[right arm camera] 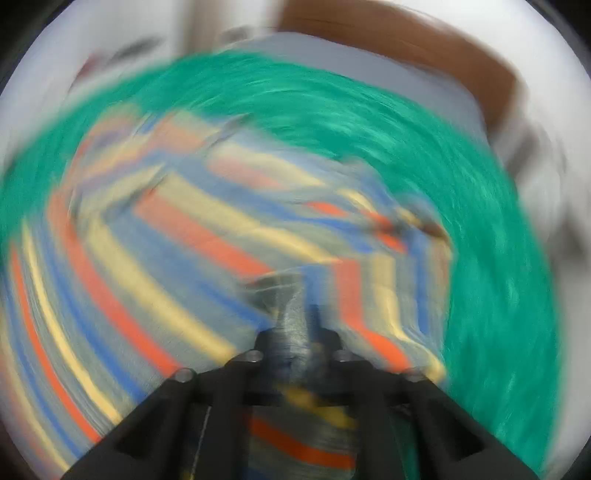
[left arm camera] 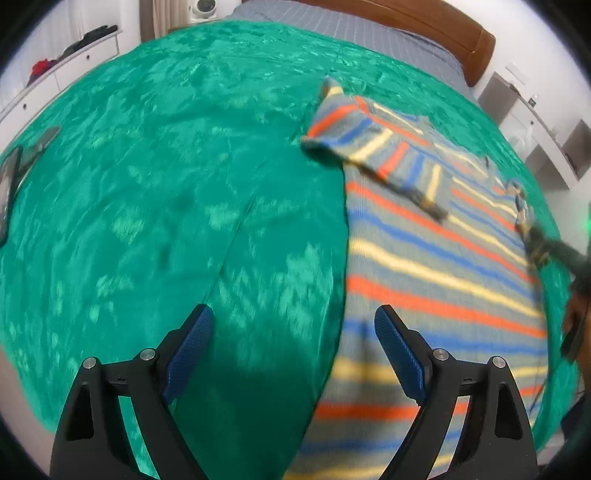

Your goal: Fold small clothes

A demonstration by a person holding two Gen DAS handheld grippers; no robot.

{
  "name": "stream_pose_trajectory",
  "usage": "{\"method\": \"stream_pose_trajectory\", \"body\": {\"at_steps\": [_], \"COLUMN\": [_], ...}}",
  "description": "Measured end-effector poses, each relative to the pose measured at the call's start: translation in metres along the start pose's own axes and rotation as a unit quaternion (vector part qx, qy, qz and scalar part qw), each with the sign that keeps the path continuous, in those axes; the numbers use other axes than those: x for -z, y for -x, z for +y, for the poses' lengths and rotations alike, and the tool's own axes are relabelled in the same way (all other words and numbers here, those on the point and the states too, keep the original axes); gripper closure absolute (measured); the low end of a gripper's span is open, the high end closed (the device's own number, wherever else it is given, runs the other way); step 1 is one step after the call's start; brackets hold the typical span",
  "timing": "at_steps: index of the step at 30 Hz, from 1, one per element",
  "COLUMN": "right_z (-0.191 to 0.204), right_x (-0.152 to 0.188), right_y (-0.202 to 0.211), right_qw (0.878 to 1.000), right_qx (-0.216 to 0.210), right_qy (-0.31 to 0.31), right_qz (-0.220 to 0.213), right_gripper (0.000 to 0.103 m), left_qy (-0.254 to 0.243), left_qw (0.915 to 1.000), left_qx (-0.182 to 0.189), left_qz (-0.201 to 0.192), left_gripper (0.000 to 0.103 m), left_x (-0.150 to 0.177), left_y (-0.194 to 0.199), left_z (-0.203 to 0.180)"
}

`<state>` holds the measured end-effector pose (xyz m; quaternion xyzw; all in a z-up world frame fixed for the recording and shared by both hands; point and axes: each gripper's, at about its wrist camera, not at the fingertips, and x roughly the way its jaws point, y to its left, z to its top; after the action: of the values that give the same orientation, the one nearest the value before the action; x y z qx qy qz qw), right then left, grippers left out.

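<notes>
A small striped sweater, grey with orange, blue and yellow bands, lies on the green blanket. Its left sleeve is folded across the chest. My left gripper is open and empty, hovering over the sweater's left edge. My right gripper shows at the sweater's far right side in the left wrist view. In the blurred right wrist view the right gripper is shut on a bunched piece of the sweater, lifting it.
The blanket covers a bed with a brown headboard. A dark flat object lies at the blanket's left edge. White drawers stand at the far left, white shelves at the right.
</notes>
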<state>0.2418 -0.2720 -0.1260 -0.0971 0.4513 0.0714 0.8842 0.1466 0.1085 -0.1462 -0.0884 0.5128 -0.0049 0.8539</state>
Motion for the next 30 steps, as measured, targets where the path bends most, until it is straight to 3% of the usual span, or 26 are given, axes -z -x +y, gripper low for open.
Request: {"method": "stream_pose_trajectory", "body": {"at_steps": [2, 5, 8, 11, 17, 22, 26, 28, 30], "right_z": [-0.061, -0.144, -0.215, -0.26, -0.264, -0.261, -0.265, -0.271, -0.275], "right_x": [0.006, 0.033, 0.069, 0.107, 0.15, 0.169, 0.181, 0.186, 0.19], "right_y": [0.035, 0.081, 0.104, 0.102, 0.09, 0.088, 0.084, 0.09, 0.098], "right_qw": [0.995, 0.98, 0.962, 0.948, 0.936, 0.928, 0.929, 0.926, 0.924], "right_qx": [0.022, 0.073, 0.108, 0.098, 0.074, 0.082, 0.046, 0.056, 0.072], "right_qy": [-0.092, -0.172, -0.245, -0.303, -0.345, -0.362, -0.366, -0.372, -0.375], "right_qz": [-0.042, -0.063, -0.048, -0.017, -0.002, 0.009, 0.017, 0.018, 0.021], "right_gripper": [0.096, 0.096, 0.096, 0.099, 0.1, 0.1, 0.1, 0.093, 0.079], "left_qy": [-0.005, -0.007, -0.002, -0.008, -0.043, -0.046, -0.045, -0.049, -0.055], "left_qw": [1.0, 1.0, 1.0, 0.9999, 0.9989, 0.9989, 0.9988, 0.9986, 0.9983], "left_qx": [-0.005, -0.007, 0.004, 0.013, 0.017, 0.011, 0.006, 0.002, -0.001], "left_qz": [-0.002, 0.002, 0.005, 0.007, 0.003, 0.009, 0.016, 0.016, 0.016], "left_gripper": [0.013, 0.013, 0.013, 0.013, 0.013, 0.014, 0.014, 0.014, 0.014], "left_x": [0.009, 0.017, 0.024, 0.027, 0.033, 0.038, 0.043, 0.046, 0.05], "left_y": [0.007, 0.011, 0.016, 0.018, 0.029, 0.031, 0.029, 0.029, 0.028], "left_z": [0.005, 0.012, 0.008, -0.006, -0.032, -0.031, -0.028, -0.028, -0.027]}}
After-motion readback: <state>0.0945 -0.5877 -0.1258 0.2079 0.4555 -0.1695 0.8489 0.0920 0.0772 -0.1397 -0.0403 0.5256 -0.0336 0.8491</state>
